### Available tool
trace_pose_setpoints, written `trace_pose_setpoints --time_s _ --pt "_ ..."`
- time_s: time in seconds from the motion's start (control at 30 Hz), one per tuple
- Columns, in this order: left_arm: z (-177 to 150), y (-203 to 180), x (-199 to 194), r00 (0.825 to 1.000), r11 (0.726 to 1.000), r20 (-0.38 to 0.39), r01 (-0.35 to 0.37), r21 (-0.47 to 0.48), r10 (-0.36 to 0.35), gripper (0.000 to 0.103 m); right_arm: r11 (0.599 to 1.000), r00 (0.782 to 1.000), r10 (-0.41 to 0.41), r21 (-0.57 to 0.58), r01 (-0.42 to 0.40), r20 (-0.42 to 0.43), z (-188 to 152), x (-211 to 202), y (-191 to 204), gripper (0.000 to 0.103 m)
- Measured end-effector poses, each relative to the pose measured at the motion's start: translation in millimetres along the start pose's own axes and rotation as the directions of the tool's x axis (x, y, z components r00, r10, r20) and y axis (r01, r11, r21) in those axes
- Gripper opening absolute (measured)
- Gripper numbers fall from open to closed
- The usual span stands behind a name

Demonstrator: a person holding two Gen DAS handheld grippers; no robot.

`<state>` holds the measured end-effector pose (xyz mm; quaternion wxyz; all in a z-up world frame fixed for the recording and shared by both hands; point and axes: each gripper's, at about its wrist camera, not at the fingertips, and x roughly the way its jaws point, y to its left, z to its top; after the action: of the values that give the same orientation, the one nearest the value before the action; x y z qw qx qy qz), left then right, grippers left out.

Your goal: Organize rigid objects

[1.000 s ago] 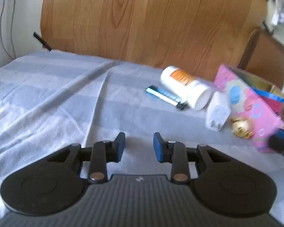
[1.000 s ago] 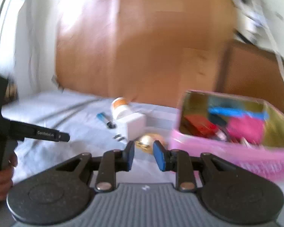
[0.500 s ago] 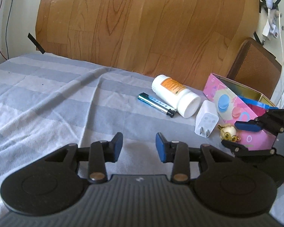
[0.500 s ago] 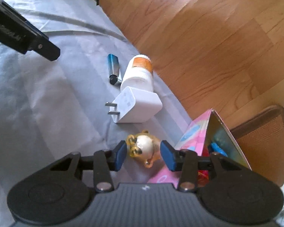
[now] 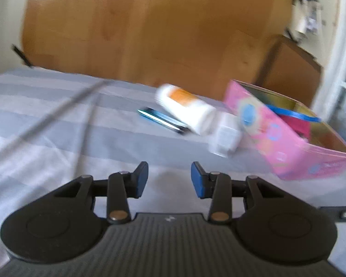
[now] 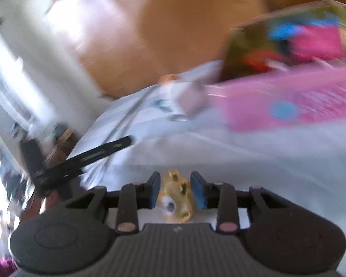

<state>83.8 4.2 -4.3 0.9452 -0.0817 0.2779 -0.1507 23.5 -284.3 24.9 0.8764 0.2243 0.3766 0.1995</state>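
Note:
My right gripper [image 6: 175, 189] has a small gold figurine [image 6: 176, 196] between its blue pads; the jaws are closing and the pads touch its sides. The open pink box [image 6: 288, 106] with several coloured items inside is ahead at the upper right, blurred. In the left wrist view my left gripper [image 5: 169, 177] hangs open over the striped sheet with nothing between its fingers. Beyond it lie a white bottle [image 5: 186, 110] with an orange label, a blue lighter [image 5: 159, 118] and a white charger [image 5: 225, 138], all beside the pink box [image 5: 276, 138].
A grey striped sheet [image 5: 57, 127] covers the bed, with a wooden headboard [image 5: 150, 34] behind. A brown chair back [image 5: 288, 69] stands behind the box. The black body of the left gripper [image 6: 92, 157] shows at the left of the right wrist view.
The right gripper has taken hold of the gold figurine, which is gone from beside the box. The right view has swung sharply and blurred. The left jaws have widened slightly.

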Motion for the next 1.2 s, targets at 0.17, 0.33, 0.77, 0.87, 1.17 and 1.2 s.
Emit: trace_pose_setpoints --time_s 0.17,0.33,0.77,0.87,1.17,1.2 --pt "-6 -44 -4 0.973 0.976 -0.083 0.219 0.009 -0.217 0.043 0.985 0.978 -0.169 0.006 0.17 0.121 -22 -44 -23 0.037" --pt "-13 -71 -4 0.915 0.931 -0.179 0.365 -0.018 -0.362 0.043 0.961 0.967 -0.17 -0.187 0.206 0.19 -41 -59 4 0.043" --pt "-25 -86 -6 0.857 0.898 -0.28 0.438 -0.048 -0.433 0.043 0.898 0.981 -0.151 -0.397 0.188 0.124 -59 -17 43 0.054" --pt "-29 -92 5 0.849 0.9 -0.316 0.434 -0.042 -0.424 0.04 0.887 0.978 -0.172 -0.414 0.205 0.115 -59 -9 41 0.053" --pt "26 -121 -2 0.878 0.884 -0.191 0.46 0.081 -0.439 0.035 0.865 0.94 -0.168 -0.412 0.285 0.298 -31 -18 47 0.039" --pt "35 -127 -1 0.883 0.884 -0.174 0.457 0.099 -0.437 0.035 0.858 0.927 -0.169 -0.412 0.305 0.333 -24 -20 49 0.039"
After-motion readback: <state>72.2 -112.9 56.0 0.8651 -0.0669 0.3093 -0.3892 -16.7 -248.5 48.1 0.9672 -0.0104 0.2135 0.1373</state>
